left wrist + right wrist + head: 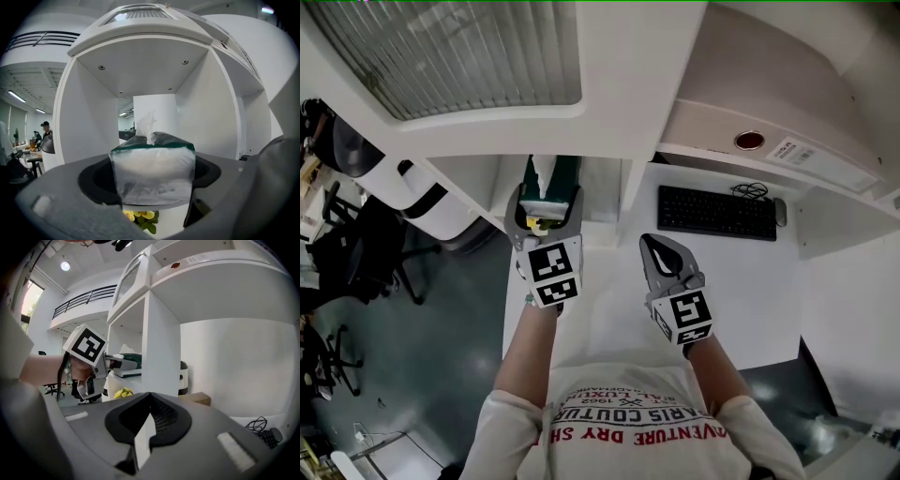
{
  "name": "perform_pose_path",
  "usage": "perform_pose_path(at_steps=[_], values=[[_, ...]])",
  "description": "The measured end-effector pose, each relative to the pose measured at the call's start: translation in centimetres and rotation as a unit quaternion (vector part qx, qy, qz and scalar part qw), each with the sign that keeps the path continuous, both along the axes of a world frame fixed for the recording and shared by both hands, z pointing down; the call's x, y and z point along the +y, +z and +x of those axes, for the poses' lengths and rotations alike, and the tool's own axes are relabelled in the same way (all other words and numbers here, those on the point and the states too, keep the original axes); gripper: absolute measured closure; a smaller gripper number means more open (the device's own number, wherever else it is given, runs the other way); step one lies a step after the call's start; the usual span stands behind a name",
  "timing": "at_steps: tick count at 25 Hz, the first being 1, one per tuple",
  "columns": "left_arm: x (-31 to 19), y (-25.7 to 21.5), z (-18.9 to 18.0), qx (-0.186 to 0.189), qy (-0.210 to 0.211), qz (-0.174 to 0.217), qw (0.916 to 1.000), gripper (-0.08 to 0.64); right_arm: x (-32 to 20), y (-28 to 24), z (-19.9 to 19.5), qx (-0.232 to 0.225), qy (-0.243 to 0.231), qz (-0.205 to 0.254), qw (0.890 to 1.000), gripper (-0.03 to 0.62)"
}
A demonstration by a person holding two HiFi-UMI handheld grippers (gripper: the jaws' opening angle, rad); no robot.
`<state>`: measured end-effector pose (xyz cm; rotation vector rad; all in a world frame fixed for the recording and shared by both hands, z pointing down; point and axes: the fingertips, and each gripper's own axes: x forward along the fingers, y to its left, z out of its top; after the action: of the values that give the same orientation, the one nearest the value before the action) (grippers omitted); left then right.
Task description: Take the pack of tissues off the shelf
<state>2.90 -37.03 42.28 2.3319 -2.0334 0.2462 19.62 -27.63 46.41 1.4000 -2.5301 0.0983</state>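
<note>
Green-topped clear-plastic tissue pack (152,171) not yet off white shelf (89,122), at twelve o'clock between left gripper (547,208)'s closing jaws (right gripper (649,246) pinched together, empty).

Grn-top tissue pack (152,173), blk keyboard (716,213)

Bright even indoor light; fisheye edges dark, warped; near foreground blurred.

Tissue pack (553,173) partly hidden, yellow flowers (140,216) mostly hidden, label (791,151) print unreadable, distant person (45,133) indistinct
</note>
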Motion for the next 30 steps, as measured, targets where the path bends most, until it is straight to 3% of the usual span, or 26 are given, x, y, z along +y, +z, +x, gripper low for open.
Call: perform_pose_path(at_steps=[11, 16, 20, 25, 30], values=[[6.3, -2.1, -1.7, 0.000, 0.039, 0.017, 0.9991, 0.138, 3.8, -1.8, -1.4, 0.007, 0.002, 0.014, 1.000, 0.592], [10.4, -3.6, -3.2, 0.019, 0.063, 0.022, 0.9976, 0.137, 6.7, -2.6, -3.2, 0.008, 0.003, 0.019, 1.000, 0.592], [13.8, -4.5, -4.4, 0.009, 0.083, 0.030, 0.9961, 0.137, 8.8, -3.7, -4.2, -0.014, 0.013, 0.017, 1.000, 0.592], [17.6, -5.2, -5.9, 0.006, 0.118, 0.044, 0.9920, 0.137, 11.7, -4.8, -5.7, -0.025, 0.020, 0.018, 0.999, 0.592], [20.9, -5.4, -6.5, 0.026, 0.159, 0.057, 0.9852, 0.140, 14.1, -5.9, -6.3, -0.022, 0.021, 0.032, 0.999, 0.592]])
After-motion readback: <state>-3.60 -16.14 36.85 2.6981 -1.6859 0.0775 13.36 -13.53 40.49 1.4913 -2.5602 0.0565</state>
